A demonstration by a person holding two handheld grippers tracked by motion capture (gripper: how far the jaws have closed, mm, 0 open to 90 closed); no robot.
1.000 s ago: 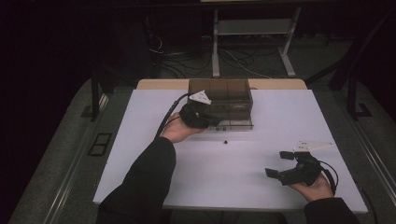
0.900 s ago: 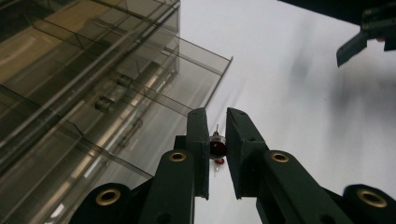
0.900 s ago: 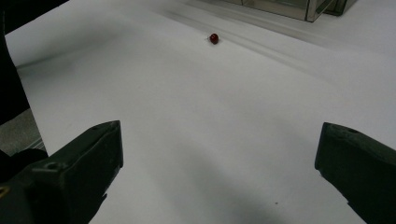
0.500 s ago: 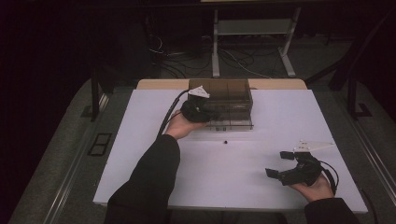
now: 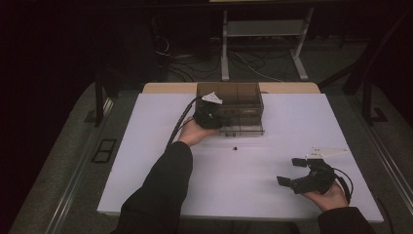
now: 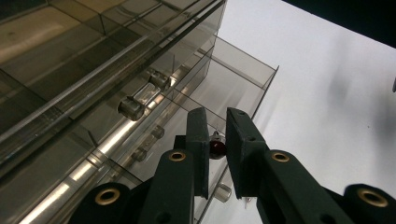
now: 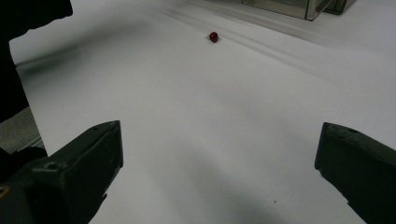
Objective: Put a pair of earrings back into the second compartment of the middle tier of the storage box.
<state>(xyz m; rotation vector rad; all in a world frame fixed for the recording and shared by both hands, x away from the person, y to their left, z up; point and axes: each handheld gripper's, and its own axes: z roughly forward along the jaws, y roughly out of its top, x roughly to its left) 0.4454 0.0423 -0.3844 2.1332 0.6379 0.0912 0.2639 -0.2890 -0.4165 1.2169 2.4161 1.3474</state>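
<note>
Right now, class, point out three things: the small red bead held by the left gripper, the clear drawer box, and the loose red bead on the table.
held red bead (image 6: 215, 148), left gripper view, its visible side.
clear drawer box (image 5: 229, 93), high view, its top.
loose red bead (image 7: 213, 37), right gripper view, its middle.

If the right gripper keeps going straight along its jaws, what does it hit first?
Probably the small red bead lying on the white table, slightly left of the centre line; the right gripper might slip past it. Beyond sits the clear drawer box. Depth uncertain.

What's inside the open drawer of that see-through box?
The pulled-out drawer looks bare where visible. The left gripper pinches a small red bead above it, and its jaws cover the part below.
</note>
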